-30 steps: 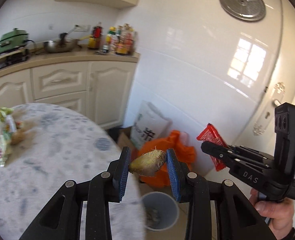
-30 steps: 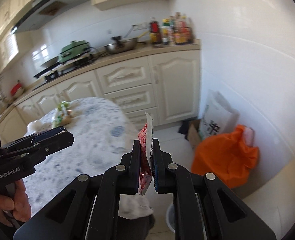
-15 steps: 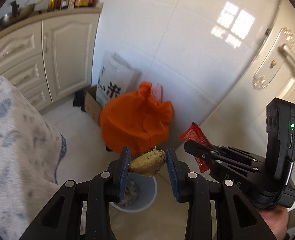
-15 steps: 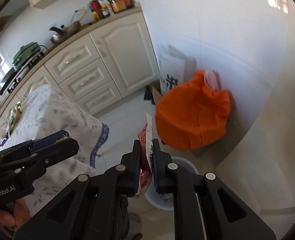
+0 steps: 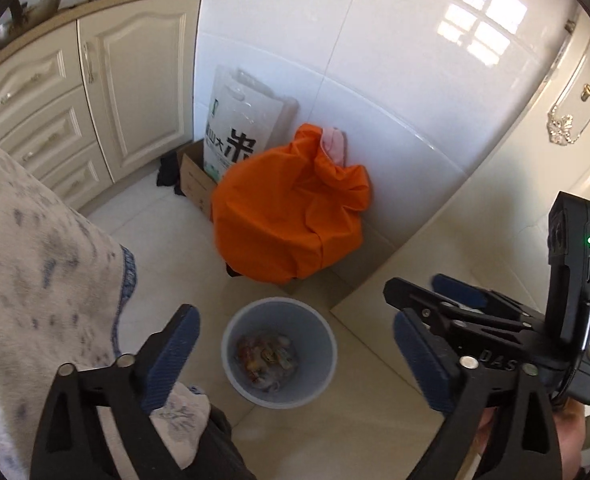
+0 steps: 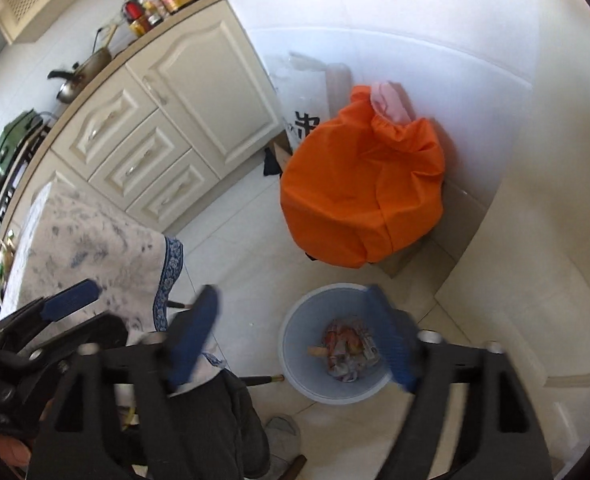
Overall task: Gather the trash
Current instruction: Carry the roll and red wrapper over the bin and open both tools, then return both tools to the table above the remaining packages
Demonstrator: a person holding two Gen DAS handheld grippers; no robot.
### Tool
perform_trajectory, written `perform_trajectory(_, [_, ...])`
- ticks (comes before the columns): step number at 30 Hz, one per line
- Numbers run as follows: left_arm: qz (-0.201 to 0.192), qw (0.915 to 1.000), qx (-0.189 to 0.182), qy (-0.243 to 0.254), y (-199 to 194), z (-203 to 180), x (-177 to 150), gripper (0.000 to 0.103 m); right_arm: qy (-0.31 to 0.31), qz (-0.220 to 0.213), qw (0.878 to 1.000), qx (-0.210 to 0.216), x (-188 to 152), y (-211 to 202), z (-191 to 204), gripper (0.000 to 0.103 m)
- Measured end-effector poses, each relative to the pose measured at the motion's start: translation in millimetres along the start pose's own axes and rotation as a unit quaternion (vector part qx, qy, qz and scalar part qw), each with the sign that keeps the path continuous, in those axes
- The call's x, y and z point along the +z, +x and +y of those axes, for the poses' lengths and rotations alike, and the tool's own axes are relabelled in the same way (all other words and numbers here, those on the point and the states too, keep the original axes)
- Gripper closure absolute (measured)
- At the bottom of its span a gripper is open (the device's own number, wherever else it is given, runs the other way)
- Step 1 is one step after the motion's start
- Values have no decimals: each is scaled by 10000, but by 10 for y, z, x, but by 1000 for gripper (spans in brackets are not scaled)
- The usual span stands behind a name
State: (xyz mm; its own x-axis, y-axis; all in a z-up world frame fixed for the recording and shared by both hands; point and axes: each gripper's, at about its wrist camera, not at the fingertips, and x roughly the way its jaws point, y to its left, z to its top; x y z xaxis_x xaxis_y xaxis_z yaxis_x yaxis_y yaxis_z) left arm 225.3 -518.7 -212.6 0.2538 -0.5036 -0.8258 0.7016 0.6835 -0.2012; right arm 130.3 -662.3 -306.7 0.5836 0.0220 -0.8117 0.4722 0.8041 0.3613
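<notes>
Whereas both previously gripped scraps, left gripper (image 5: 295, 356) and right gripper (image 6: 295, 340) were opening, empty, above the pale blue plastic bin (image 5: 235, 344), frame bottom centre; trash (image 6: 345, 348) lay inside.

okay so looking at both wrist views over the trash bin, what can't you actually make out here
- Trash inside the bin: too small and jumbled in both views to name single pieces.
- Right view: the right tongs, opening and empty, are motion-blurred and cover part of the bin rim.
- Orange bag: its contents are hidden by its own cloth.
- White sack: lower print covered by the orange bag.
- Left view: left tongs, opening and empty; the hand holding them is out of frame.
</notes>
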Motion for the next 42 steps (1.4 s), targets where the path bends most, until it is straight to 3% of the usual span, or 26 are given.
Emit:
perform_trajectory(2, [-75, 9999, 74, 6, -63, -12, -37, 3, 54, -62, 9999, -95, 12, -42, 7, 0])
perform_trajectory(7, [-410, 9991, 9, -71, -475, -10, -168, 2, 185, -239, 9995, -110, 40, -225, 69, 0])
perform_trajectory(11, [-776, 9969, 91, -78, -890, 30, -314, 1, 300, -470, 9980, 284, 113, -462, 199, 0])
perform_trajectory(23, [-1882, 9775, 750, -586, -2287, 569, -1081, 1, -494, -1046, 9881, 1017, 242, -1063, 1285, 0])
perform_trajectory(30, [-2310, 9606, 1221, -943, -2977, 912, -1523, 1, -1164, -1076, 9774, 1399, 155, -1169, 2062, 0])
perform_trajectory(42, [-2980, 9182, 2022, -1651, -3939, 1314, -2224, 1, -2366, -1301, 9474, 1717, -230, -1343, 3269, 0])
